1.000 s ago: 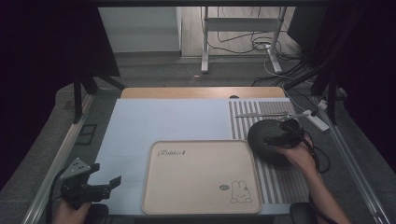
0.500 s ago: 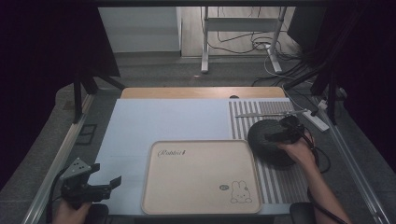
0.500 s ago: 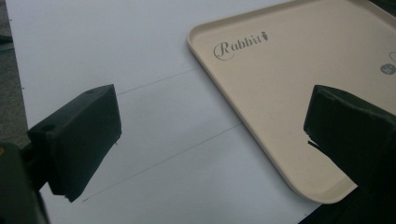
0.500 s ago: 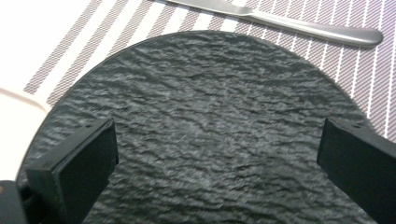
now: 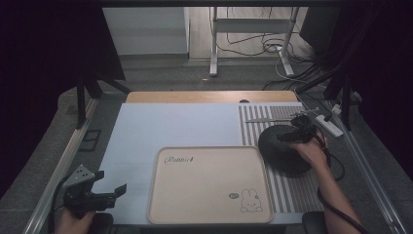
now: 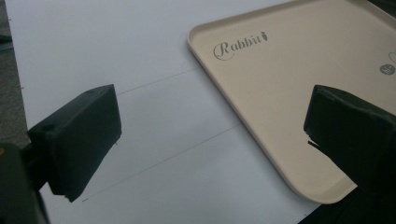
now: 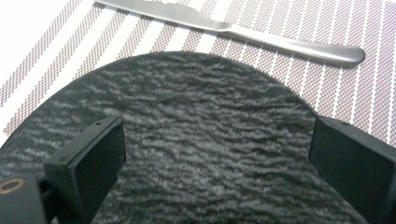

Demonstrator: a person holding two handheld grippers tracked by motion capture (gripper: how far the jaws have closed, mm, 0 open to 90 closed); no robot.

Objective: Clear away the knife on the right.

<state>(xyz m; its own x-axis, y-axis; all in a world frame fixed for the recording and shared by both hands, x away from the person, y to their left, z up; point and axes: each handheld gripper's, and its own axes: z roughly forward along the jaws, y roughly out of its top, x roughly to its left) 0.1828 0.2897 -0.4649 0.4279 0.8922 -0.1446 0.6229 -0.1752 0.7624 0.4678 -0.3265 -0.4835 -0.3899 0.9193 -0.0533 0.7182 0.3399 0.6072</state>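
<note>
A round black plate (image 5: 281, 147) with a rough dark surface (image 7: 187, 93) lies on the striped placemat (image 5: 292, 187) at the right. My right gripper (image 5: 292, 134) hovers over the plate's far part. It is open (image 7: 217, 140), its jaws have just been closing a little, and they press on nothing. A steel knife (image 5: 265, 120) lies on the placemat just beyond the plate (image 7: 233, 30). My left gripper (image 5: 111, 192) rests open at the near left corner, with its jaws (image 6: 212, 109) spread over the white mat beside the beige tray (image 6: 289, 70).
The beige tray (image 5: 209, 187), printed with a rabbit, sits at the table's near middle on a white mat (image 5: 170, 126). A white power strip (image 5: 328, 126) and cables lie off the placemat's far right corner. Metal rails run along both table sides.
My right gripper has shifted a little farther across the black plate, toward the knife. The left gripper has stayed put.
</note>
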